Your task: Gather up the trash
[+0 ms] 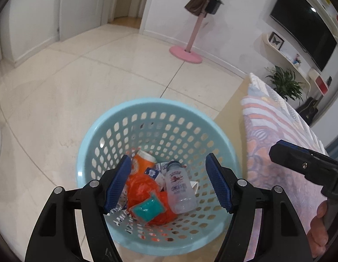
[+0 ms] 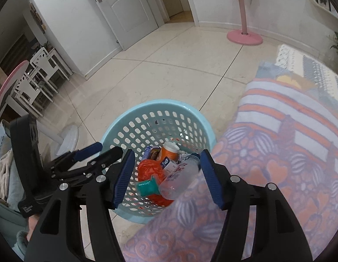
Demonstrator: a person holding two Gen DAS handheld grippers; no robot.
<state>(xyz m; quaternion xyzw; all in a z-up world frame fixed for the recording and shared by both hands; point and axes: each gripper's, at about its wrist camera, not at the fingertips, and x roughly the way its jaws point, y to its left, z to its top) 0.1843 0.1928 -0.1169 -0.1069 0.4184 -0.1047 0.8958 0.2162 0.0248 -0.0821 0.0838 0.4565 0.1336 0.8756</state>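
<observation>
A pink coat stand (image 1: 192, 43) is seen on the pale tiled floor (image 1: 59, 100), with a brown bag (image 1: 196, 5) hung from it. A dark television (image 1: 304, 24) is mounted on the wall above a potted plant (image 1: 284, 83). A patterned orange and purple cloth (image 2: 278, 144) is spread at the right, and white chairs (image 2: 41, 69) are grouped near a white door (image 2: 123, 8).

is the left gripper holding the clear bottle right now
No, the left gripper hangs open above the blue basket and the clear bottle lies inside it.
</observation>
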